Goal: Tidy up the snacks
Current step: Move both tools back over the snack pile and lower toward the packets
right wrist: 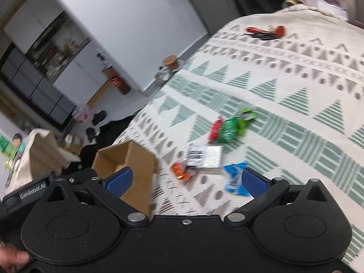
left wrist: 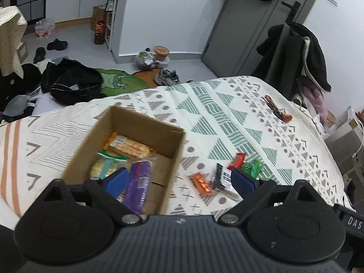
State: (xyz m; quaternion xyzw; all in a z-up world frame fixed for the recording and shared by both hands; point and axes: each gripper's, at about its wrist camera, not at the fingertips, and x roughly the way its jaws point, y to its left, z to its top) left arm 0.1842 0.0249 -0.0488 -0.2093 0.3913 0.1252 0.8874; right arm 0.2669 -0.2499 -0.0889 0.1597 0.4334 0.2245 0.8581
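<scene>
An open brown cardboard box [left wrist: 127, 145] sits at centre left of the left wrist view on a cream patterned bedspread [left wrist: 227, 104], holding a biscuit pack [left wrist: 129, 146], a green-trimmed cracker pack [left wrist: 107, 163] and a purple wrapper [left wrist: 140, 182]. The left gripper [left wrist: 179, 178] stands wide apart, clamping nothing. Right of the box lie loose orange [left wrist: 202, 182], black-and-white [left wrist: 224, 176], red [left wrist: 236, 160] and green [left wrist: 253, 167] packets. The right gripper [right wrist: 187, 179] is also spread and empty, a blue packet [right wrist: 235, 178] beside its right pad.
</scene>
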